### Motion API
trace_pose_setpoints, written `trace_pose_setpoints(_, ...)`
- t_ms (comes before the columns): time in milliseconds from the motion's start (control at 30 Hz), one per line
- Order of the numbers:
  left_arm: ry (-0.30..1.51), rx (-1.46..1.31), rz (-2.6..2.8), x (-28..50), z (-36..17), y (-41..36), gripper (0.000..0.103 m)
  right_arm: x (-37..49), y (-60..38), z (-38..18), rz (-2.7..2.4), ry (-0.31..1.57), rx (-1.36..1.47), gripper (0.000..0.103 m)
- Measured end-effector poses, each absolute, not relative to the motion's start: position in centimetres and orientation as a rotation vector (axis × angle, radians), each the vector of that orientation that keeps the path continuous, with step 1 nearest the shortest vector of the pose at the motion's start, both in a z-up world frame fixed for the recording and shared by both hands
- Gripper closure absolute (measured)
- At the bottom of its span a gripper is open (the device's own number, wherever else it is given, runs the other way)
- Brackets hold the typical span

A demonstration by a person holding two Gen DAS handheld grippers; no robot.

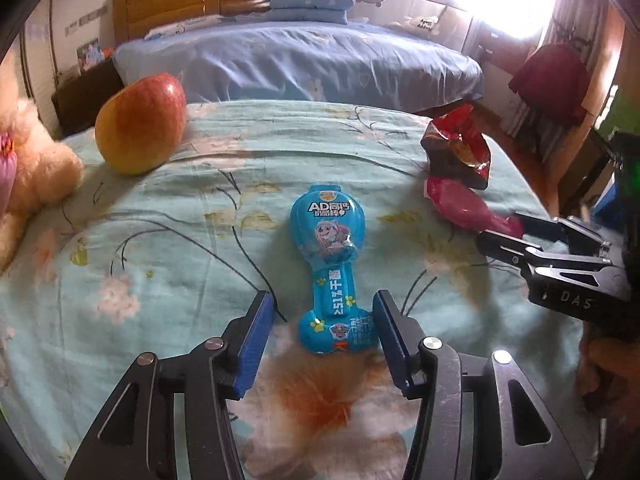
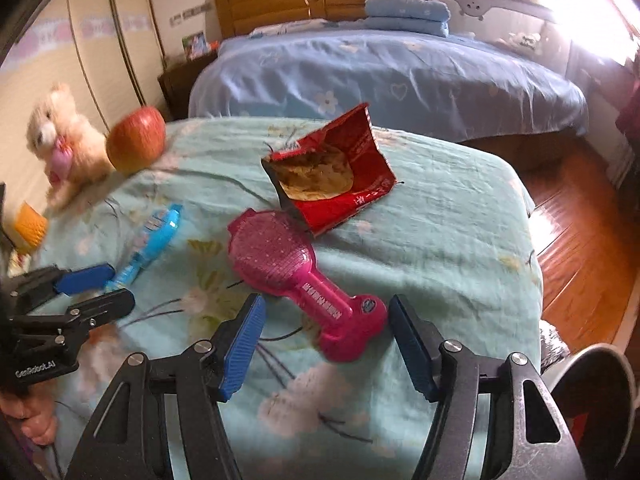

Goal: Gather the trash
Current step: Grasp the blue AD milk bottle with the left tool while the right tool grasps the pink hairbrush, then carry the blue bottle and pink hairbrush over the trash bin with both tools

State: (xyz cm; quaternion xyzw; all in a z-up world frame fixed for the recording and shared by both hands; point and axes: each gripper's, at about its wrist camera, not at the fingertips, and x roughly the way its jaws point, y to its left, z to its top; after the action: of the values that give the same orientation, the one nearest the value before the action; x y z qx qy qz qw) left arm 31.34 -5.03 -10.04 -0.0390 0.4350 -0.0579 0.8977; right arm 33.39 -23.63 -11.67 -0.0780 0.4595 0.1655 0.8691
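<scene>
Your left gripper [image 1: 324, 316] is spread wide around the near end of a blue snack wrapper [image 1: 330, 268], which lies flat on the floral sheet [image 1: 160, 240] of the near bed; the blue pads sit either side of the wrapper's narrow handle without touching it. Your right gripper [image 2: 326, 336] is likewise spread, its pads flanking the near end of a pink wrapper [image 2: 296, 276] of the same shape, also lying flat and not yet pinched. Just beyond the pink wrapper, touching its far edge, a torn red crisp packet [image 2: 340, 176] lies open with its pale inside showing. Farther off to the left, an apple [image 1: 140, 124] rests on the sheet near a cream plush toy [image 1: 28, 168]. An orange object [image 2: 30, 226] shows at the left edge of the right wrist view, too blurred to name. Beyond the near bed stands a second bed with a blue cover [image 1: 304, 64], folded blue bedding [image 1: 310, 4] and a wooden headboard [image 1: 192, 0]
</scene>
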Motion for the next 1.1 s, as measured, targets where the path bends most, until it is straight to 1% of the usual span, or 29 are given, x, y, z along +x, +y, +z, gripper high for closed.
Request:
trace_pose_setpoints(33,0.898,-0.069,-0.116,31.7,-10.1,-5.4,0.057,33.2,-23.4,-11.8,0.333,0.956,-0.192,0.044)
trace_pose_setpoints(67,0.897,-0.062,-0.114,31.8,-10.2,-5.6,0.065,33.1,-23.2,-11.8,0.324,0.951,-0.209,0.053)
trace_pose_setpoints(100,0.895,-0.058,-0.115,32.0,-10.3,-5.7,0.068,33.1,-23.1,-11.8,0.32,0.947,-0.216,0.058)
trace_pose_setpoints(133,0.895,-0.056,-0.119,32.0,-10.3,-5.8,0.068,32.8,-23.0,-11.7,0.317,0.941,-0.224,0.065)
trace_pose_setpoints(167,0.895,-0.053,-0.119,32.0,-10.2,-5.9,0.068,32.7,-23.0,-11.7,0.314,0.94,-0.224,0.067)
trace_pose_setpoints(367,0.882,-0.078,-0.143,30.6,-9.9,-5.6,0.069,31.2,-24.0,-11.1,0.317,0.947,-0.131,0.068)
trace_pose_setpoints(700,0.863,-0.097,-0.21,26.1,-8.6,-6.8,0.069,25.8,-26.9,-9.7,0.28,0.927,0.057,0.068)
trace_pose_setpoints(1100,0.845,-0.046,-0.281,22.4,-6.8,-10.4,0.069,21.5,-29.8,-8.9,0.222,0.895,0.154,0.068)
